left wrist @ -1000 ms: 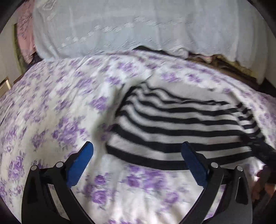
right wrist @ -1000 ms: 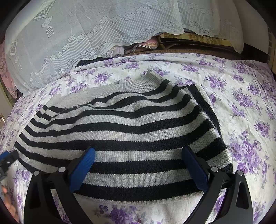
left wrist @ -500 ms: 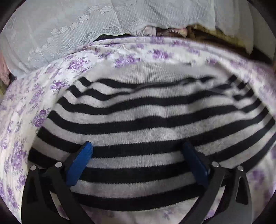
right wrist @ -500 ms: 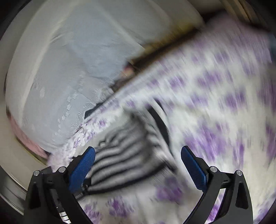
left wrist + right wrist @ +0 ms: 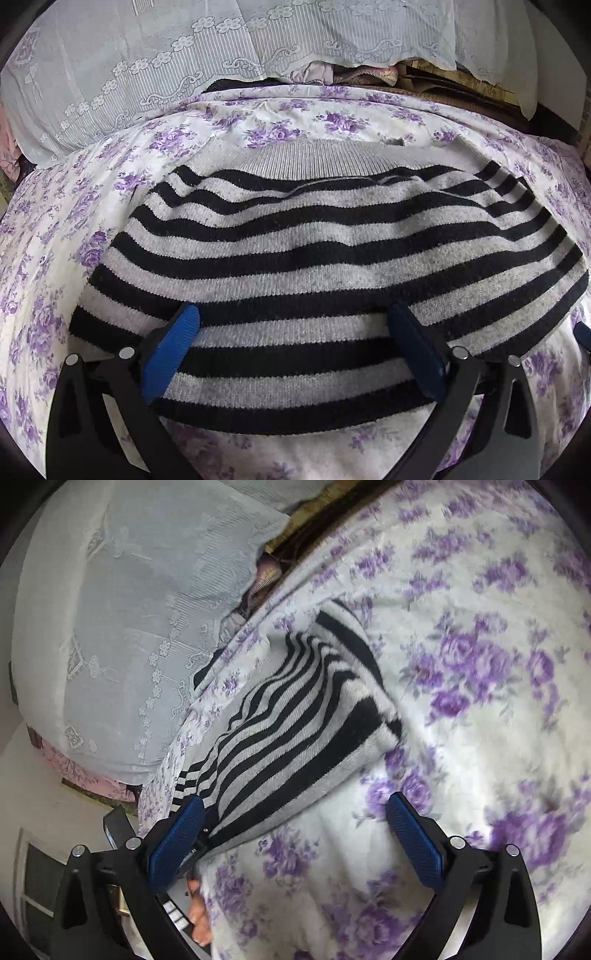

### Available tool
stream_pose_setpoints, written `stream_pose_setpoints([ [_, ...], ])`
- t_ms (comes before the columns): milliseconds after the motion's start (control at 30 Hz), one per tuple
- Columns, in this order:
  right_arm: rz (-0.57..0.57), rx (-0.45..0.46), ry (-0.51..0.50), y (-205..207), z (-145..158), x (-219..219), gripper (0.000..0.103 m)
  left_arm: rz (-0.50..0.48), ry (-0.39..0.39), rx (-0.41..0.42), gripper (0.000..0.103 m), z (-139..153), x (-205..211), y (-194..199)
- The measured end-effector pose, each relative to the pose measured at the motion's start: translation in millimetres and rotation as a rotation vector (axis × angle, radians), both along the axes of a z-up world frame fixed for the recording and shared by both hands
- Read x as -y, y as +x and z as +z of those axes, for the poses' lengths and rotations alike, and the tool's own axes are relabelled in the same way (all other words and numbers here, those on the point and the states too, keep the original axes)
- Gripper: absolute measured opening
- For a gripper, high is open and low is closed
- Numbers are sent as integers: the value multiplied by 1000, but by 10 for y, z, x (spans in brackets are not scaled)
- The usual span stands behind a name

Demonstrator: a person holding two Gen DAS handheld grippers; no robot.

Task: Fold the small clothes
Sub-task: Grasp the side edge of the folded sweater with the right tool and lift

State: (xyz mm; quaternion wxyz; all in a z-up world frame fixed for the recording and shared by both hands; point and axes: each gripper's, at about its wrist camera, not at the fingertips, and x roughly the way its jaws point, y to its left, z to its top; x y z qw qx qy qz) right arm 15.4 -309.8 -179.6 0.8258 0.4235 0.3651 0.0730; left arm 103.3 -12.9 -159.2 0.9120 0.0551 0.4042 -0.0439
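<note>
Left wrist view: my left tongs point(image 5: 295, 343) are spread wide, gripping nothing, poised low over the near hem of the striped sweater point(image 5: 325, 254). The sweater lies already folded on the floral bedsheet point(image 5: 55, 258), grey ribbed band point(image 5: 314, 158) on the far side toward the lace pillow point(image 5: 147, 66). Stripes run left-right, so its long axis lies across my view, with the ribbed end pointing away from me. A small ridge in the top layer shows near the far band.

Right wrist view: my right tongs point(image 5: 295, 834) are also wide open and empty, tilted, over bare sheet well to the right of the sweater. Here the sweater point(image 5: 295, 723) runs diagonally, near corner at lower left, far end up toward the pillow. The view is blurred. A hand point(image 5: 199, 915) shows at the bottom edge, probably holding the other tool.

Risk: if I close the left tongs here I may pinch only the top layer, or catch the sheet along with it, and the fold slides open or drags crooked. The right tongs are too far off to steady it.
</note>
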Motion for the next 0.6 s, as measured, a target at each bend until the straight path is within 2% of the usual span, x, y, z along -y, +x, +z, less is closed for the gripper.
stream_pose_setpoints([
  [100, -40, -27, 13, 118, -19, 22, 100, 0, -1, -1, 99, -3, 7, -3],
  [233, -111, -20, -12, 532, -23, 27, 100, 2, -3, -1, 99, -10, -1, 11],
  [300, -154, 19, -41, 643, -25, 32, 100, 2, -3, -1, 99, -11, 3, 11],
  [367, -200, 87, -147, 717, -15, -51, 98, 1, -2, -1, 99, -11, -5, 12],
  [433, -187, 93, -263, 744, -20, -167, 96, 2, -1, -1, 99, -10, -4, 12],
  [600, -143, 112, -226, 725, -32, -130, 93, 4, 1, -1, 99, -14, -3, 16],
])
